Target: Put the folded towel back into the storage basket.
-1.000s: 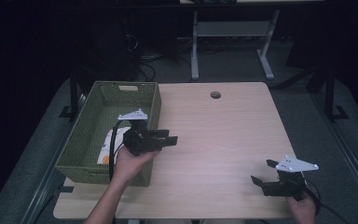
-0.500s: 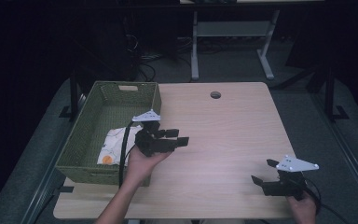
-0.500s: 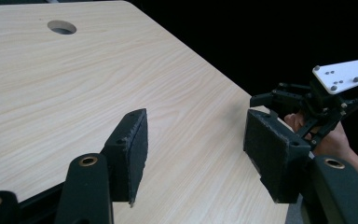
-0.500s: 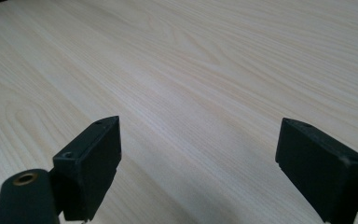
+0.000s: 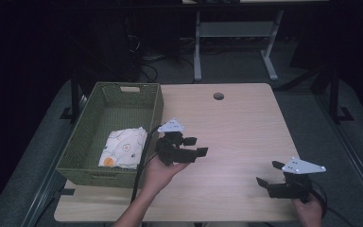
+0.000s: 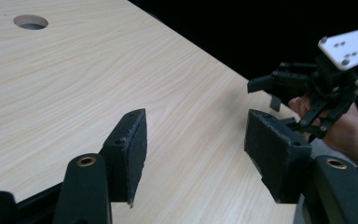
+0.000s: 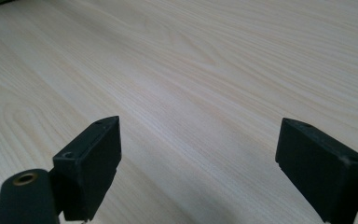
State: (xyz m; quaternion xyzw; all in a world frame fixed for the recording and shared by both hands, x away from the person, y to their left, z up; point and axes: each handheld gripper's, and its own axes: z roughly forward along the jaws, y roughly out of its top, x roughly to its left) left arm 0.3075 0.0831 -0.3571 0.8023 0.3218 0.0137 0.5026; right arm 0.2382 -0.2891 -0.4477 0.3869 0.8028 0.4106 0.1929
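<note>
Left tool (image 5: 194, 146) empty, cloth (image 5: 123, 147) print illegible

A round cable hole (image 5: 218, 96) is cut into the wooden table (image 5: 246, 127) toward twelve o'clock. Beyond it, a white desk frame (image 5: 231, 33) is seen on grey floor.

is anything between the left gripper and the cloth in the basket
Yes: the basket's near right wall stands between them. The left gripper is open and empty over the table, just outside the basket, with its jaws turned away from the cloth. The basket is open on top, so a reach from above looks clear.
</note>
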